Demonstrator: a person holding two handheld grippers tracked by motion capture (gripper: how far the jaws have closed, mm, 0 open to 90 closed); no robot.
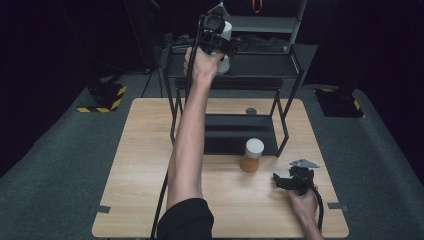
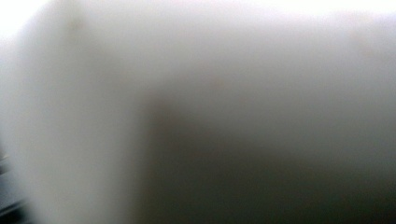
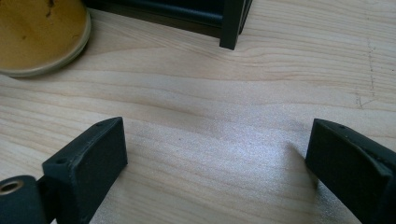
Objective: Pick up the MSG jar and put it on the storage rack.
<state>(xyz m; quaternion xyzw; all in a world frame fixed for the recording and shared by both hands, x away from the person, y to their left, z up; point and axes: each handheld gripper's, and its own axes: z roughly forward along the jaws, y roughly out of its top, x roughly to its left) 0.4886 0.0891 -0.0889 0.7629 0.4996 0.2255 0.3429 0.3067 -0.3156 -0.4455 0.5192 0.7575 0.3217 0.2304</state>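
Note:
A white cylindrical container (image 1: 224, 65) stands upright at the upper shelf of a black metal rack (image 1: 265, 65) at the far side of the table. My left gripper (image 1: 224, 47) is stretched out to it and appears shut around its middle. In the left gripper view the white container (image 2: 196, 93) is a close blur and the jaws are hidden. My right gripper (image 1: 283, 179) rests low on the table at the near right, and its view shows the right gripper (image 3: 215, 140) open over bare wood. An amber jar with a white lid (image 1: 251, 156) stands just left of it.
The rack's legs stand on the far half of the wooden table (image 1: 150, 165), with a dark lower shelf (image 1: 235, 135) behind the jar. One rack leg (image 3: 232, 23) and the jar's base (image 3: 37, 32) lie ahead of the right jaws. A small dark disc (image 1: 251, 111) lies under the rack.

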